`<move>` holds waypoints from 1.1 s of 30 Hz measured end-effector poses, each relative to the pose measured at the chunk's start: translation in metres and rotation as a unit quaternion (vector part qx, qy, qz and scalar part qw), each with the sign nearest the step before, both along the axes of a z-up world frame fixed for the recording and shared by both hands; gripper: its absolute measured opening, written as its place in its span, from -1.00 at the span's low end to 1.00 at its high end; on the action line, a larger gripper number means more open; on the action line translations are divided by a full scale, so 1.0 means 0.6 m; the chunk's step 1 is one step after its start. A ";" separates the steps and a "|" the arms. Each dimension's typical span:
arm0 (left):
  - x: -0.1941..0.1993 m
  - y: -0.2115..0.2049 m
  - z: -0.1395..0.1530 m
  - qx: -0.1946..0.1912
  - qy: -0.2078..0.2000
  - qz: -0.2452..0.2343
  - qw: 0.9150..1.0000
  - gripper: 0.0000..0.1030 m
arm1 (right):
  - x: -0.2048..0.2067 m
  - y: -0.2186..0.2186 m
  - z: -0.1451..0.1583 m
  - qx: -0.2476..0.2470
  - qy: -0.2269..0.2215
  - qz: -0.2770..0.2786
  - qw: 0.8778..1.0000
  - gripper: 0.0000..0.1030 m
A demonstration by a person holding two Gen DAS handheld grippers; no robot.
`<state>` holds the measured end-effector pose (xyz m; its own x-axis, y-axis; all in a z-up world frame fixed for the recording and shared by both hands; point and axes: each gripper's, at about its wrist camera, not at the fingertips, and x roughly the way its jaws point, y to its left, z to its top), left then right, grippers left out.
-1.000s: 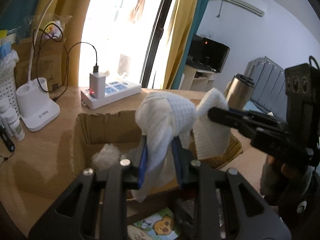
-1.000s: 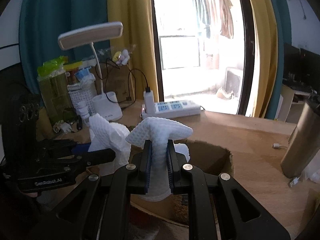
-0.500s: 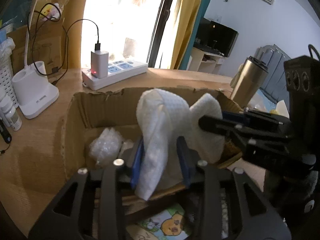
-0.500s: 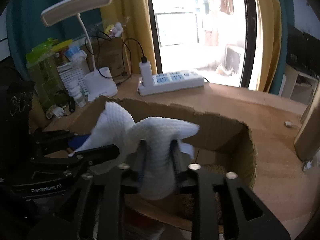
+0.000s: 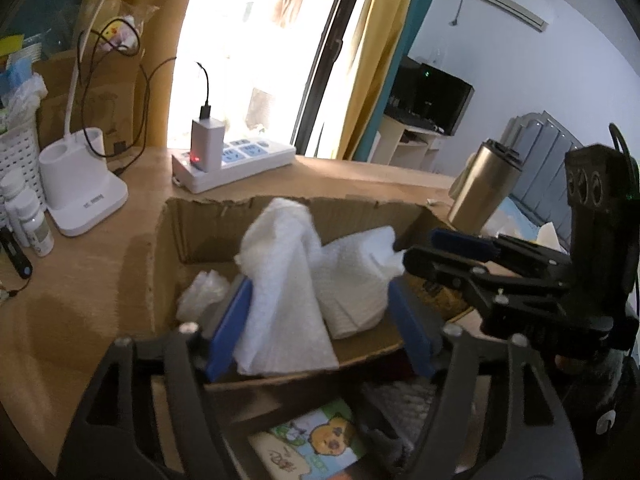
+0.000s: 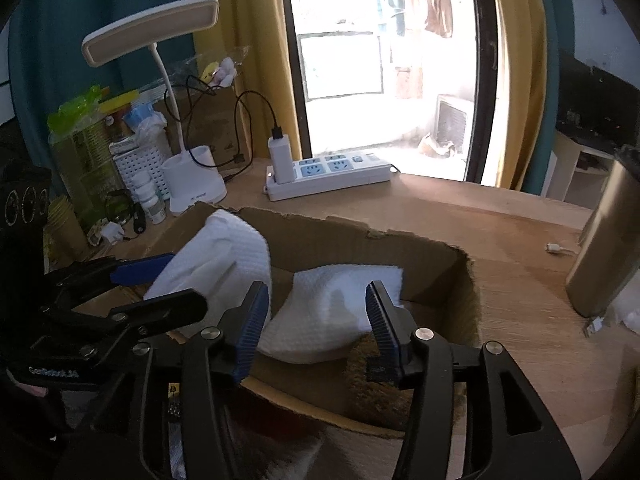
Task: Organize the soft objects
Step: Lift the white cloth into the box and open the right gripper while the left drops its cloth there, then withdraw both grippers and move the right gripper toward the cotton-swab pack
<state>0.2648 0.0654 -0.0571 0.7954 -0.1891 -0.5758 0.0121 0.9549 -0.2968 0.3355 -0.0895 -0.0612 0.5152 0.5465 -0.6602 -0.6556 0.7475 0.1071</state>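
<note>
Daylight is pouring through the window behind a wooden desk, where a torn-edged cardboard box is sitting open near a white power strip and a desk lamp. A steel tumbler is standing just past the box's right corner.

Left gripper is hanging over the near rim of the box, jaws opening. A white waffle-textured cloth is standing between its blue pads, leaning on the left one and clear of the right; it is no longer pinched.

Right gripper is pointing into the same box, jaws likewise opening. A second white cloth is lying between and just beyond its pads, inside the box; whether either pad is touching it, cannot tell. Both cloths are side by side, touching in the left wrist view.

A crumpled clear plastic wad is resting in the box's left corner.
</note>
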 end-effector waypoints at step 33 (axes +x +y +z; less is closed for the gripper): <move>-0.138 0.042 0.055 0.016 -0.084 0.069 0.994 0.93 | -0.107 -0.043 0.065 0.019 -0.051 -0.024 0.998 0.10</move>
